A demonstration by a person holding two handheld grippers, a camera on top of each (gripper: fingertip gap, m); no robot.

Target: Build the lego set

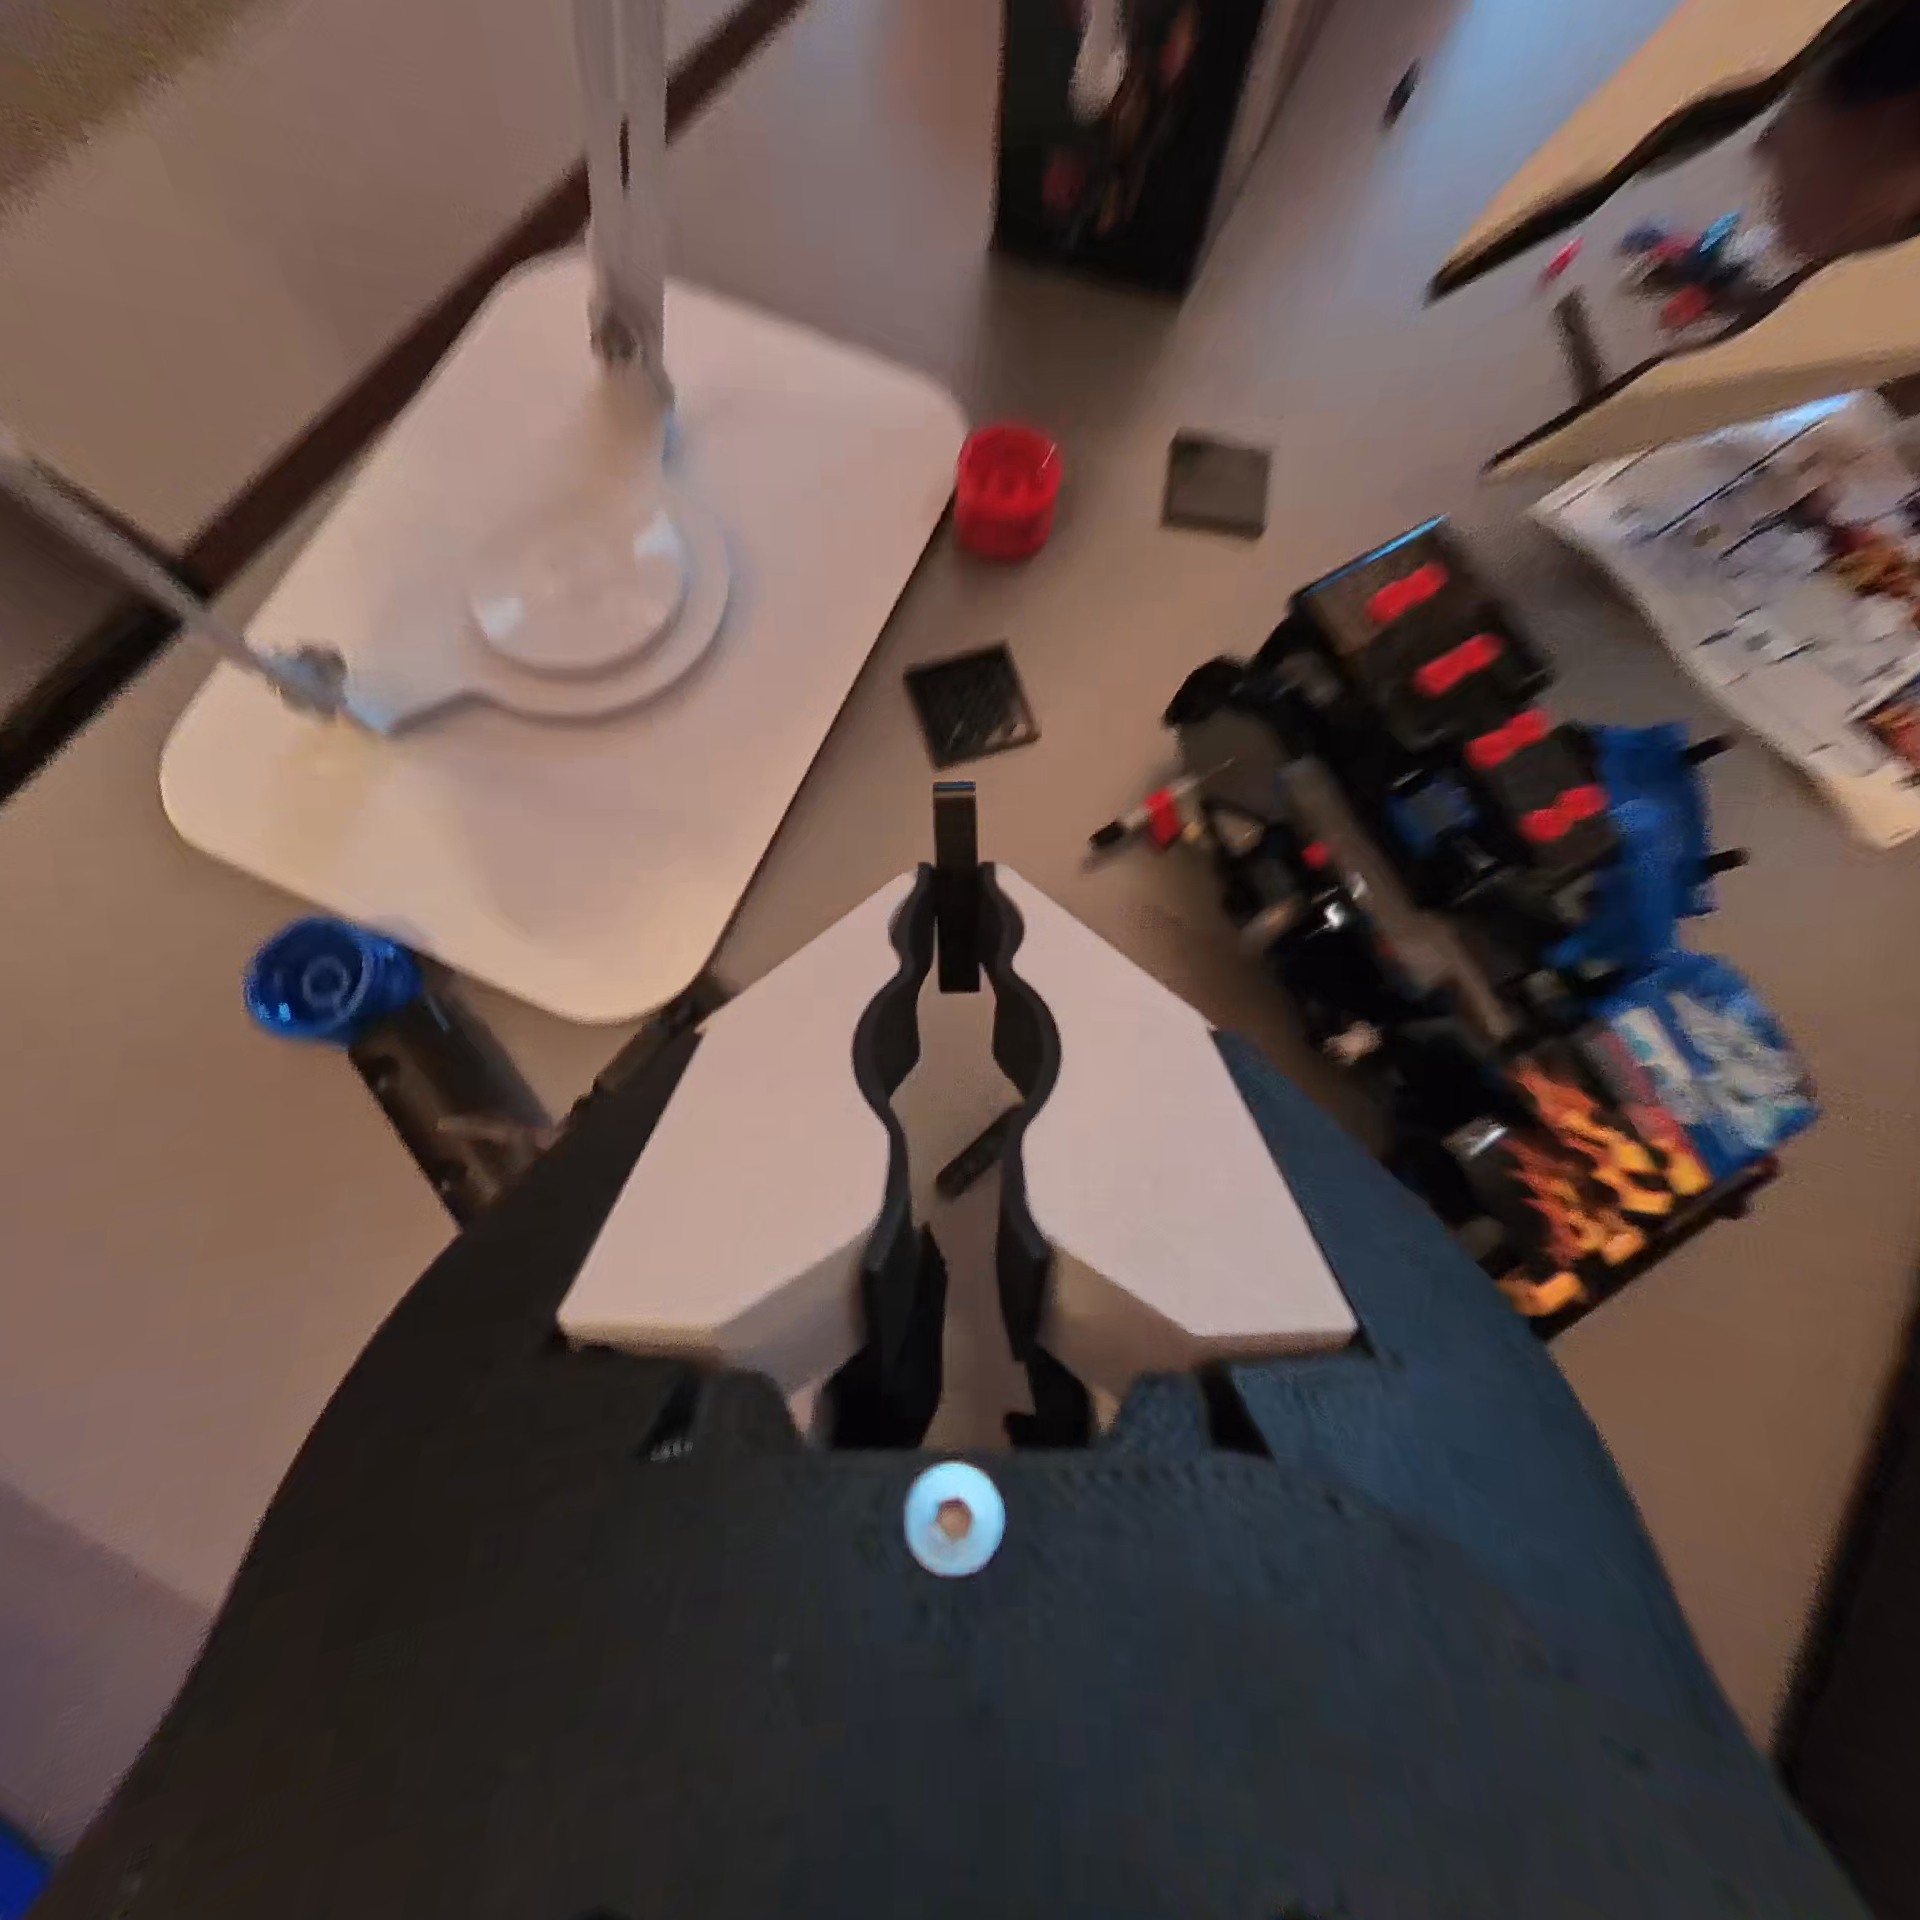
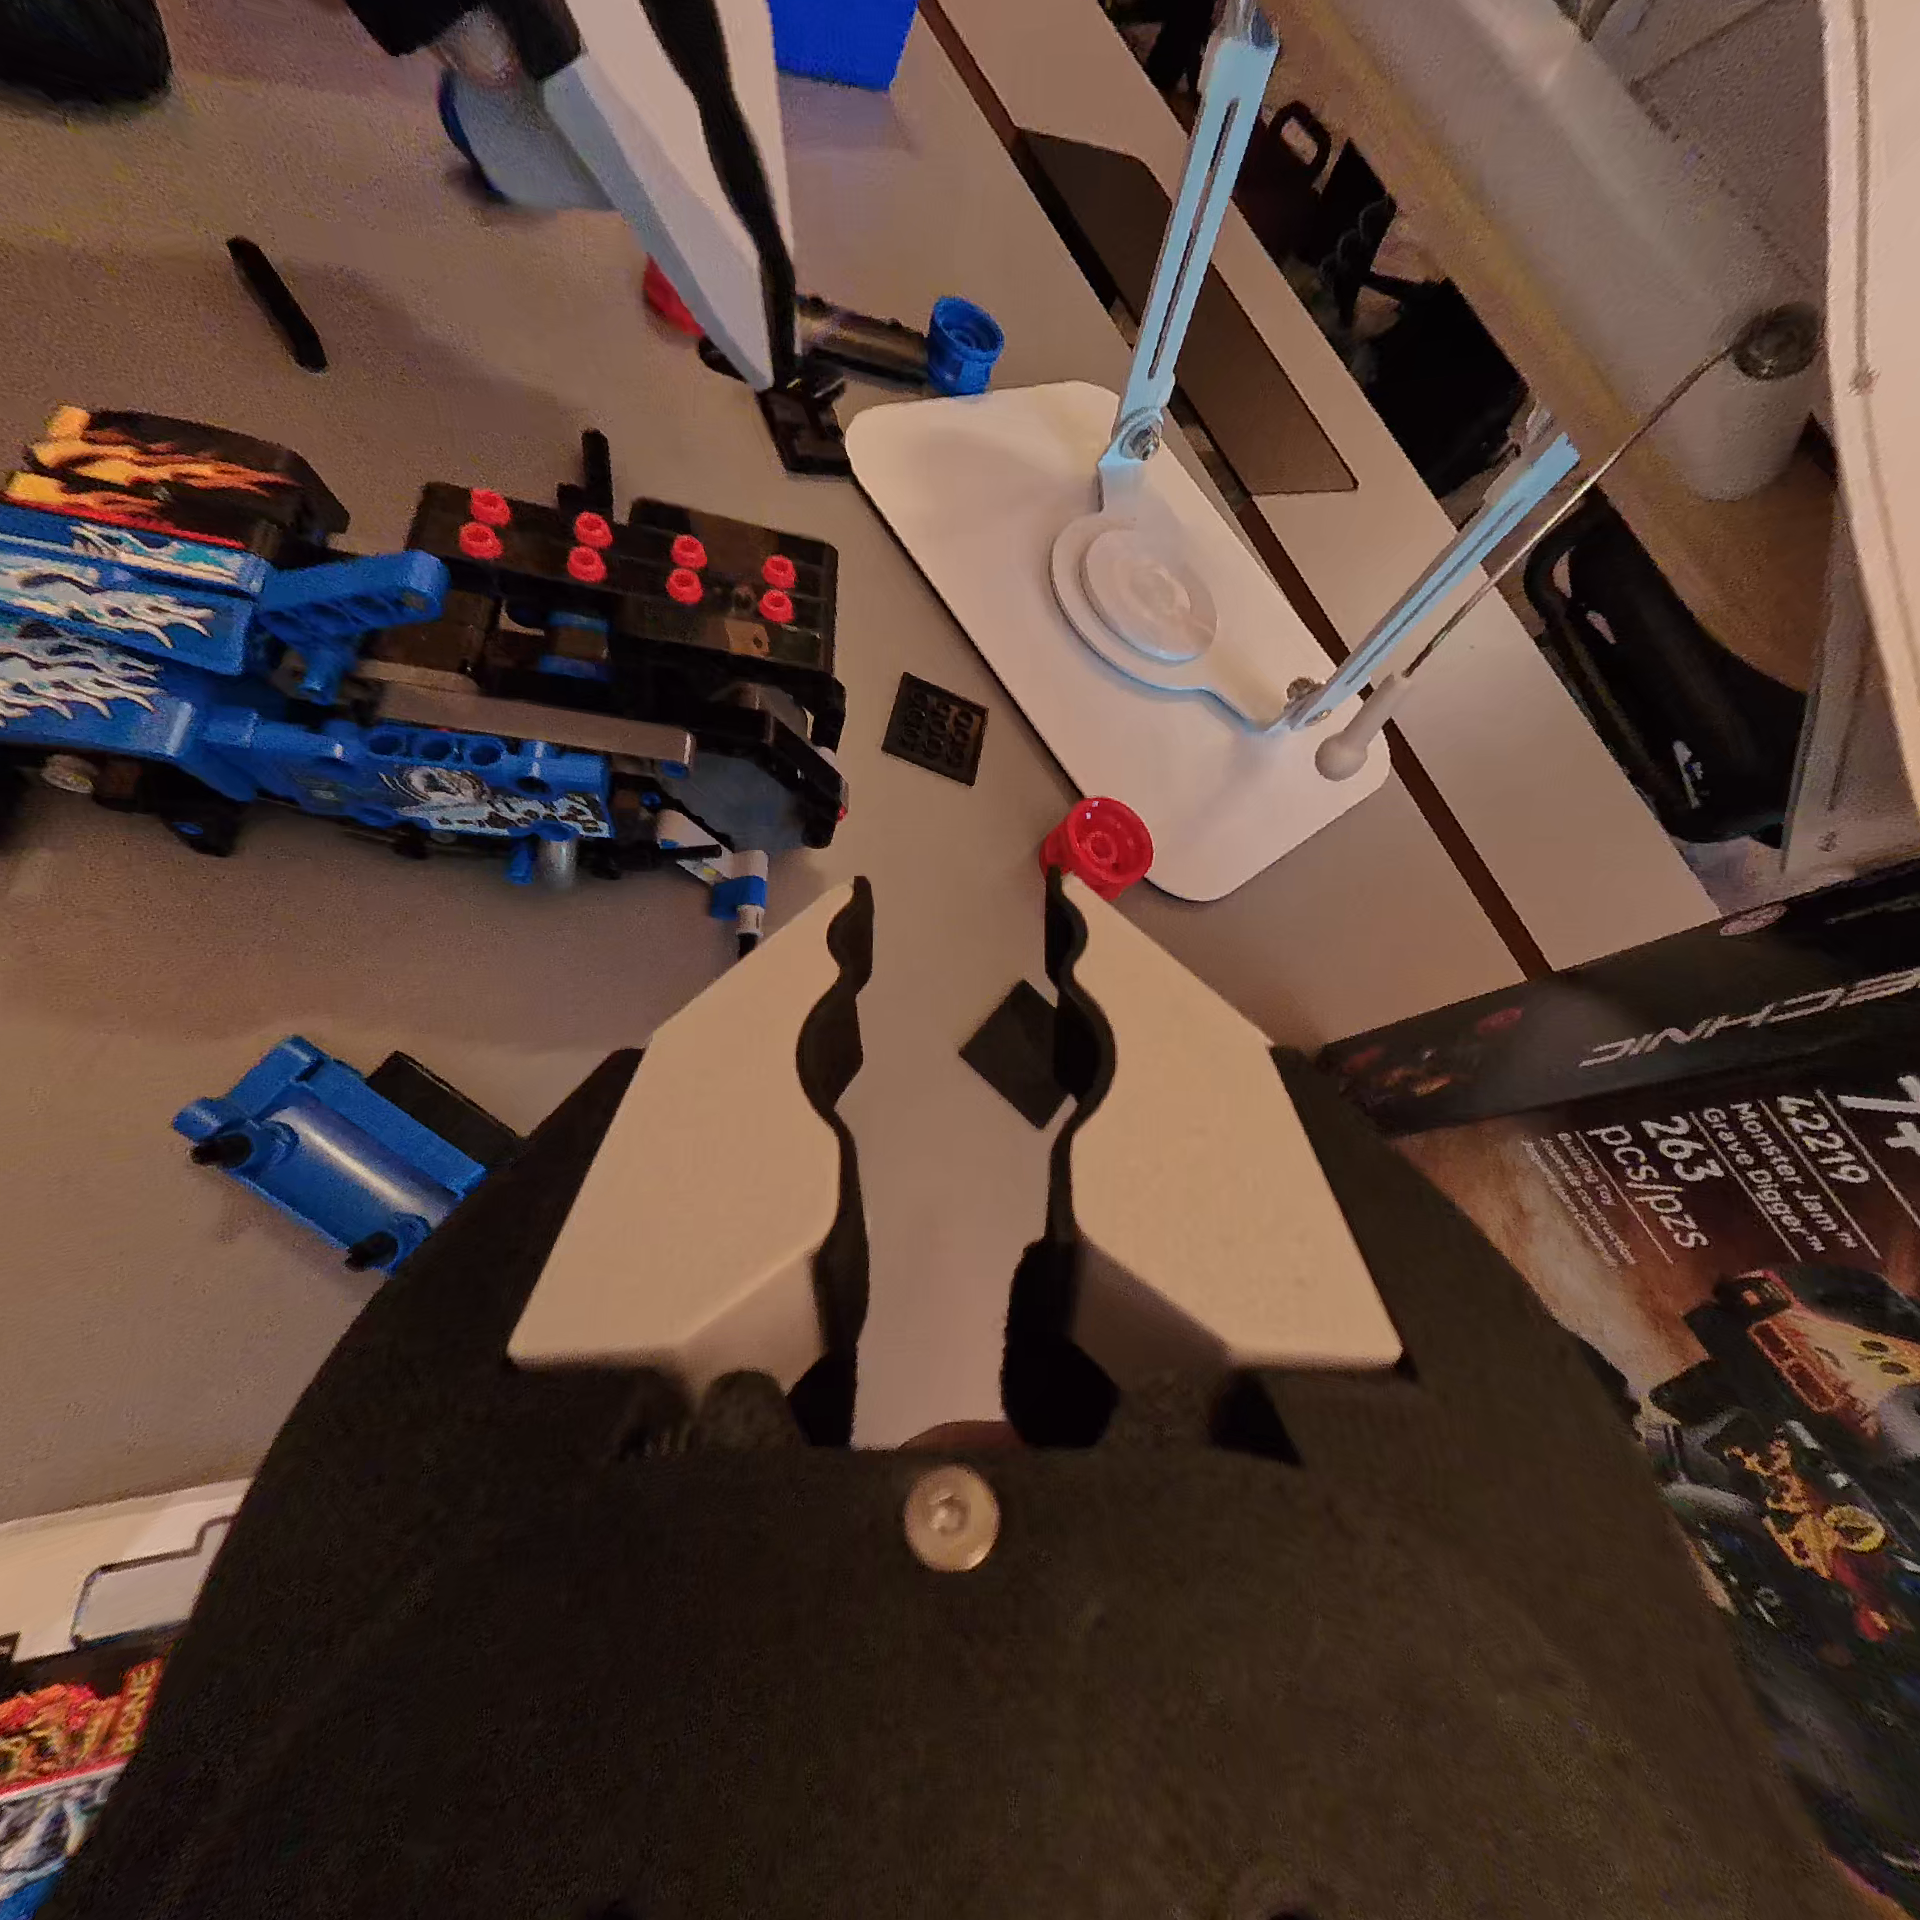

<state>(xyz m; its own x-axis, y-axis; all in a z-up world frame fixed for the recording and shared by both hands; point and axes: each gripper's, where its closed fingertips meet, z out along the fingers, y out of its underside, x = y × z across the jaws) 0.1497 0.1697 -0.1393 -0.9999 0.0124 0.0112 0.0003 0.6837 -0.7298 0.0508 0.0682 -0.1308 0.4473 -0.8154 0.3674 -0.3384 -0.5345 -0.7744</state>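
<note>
My left gripper (image 1: 954, 883) is shut on a thin black flat piece (image 1: 956, 831) that sticks out past its tips, above the grey table. It also shows in the right wrist view (image 2: 774, 353), low near the table with the black piece (image 2: 805, 426) at its tip. My right gripper (image 2: 958, 894) is open and empty above the table. A dark square tile (image 2: 1013, 1049) lies between its fingers and a red wheel hub (image 2: 1101, 844) sits just past its right fingertip. The blue and black truck model (image 2: 416, 644) lies on its side; it also shows in the left wrist view (image 1: 1507, 831).
A white lamp base (image 2: 1122, 623) with metal arms stands beside the parts. A black studded plate (image 2: 933, 727), a blue hub (image 2: 964, 341), a black beam (image 2: 275, 301) and a blue sub-assembly (image 2: 322, 1143) lie loose. The set's box (image 2: 1662, 1195) is at right, a booklet (image 1: 1766, 603) beyond the truck. The grippers' ends are close to 15 cm from one another. It is some 11 cm from my left tips to the black studded plate (image 2: 933, 727). The left camera catches it too, in the left wrist view (image 1: 976, 700).
</note>
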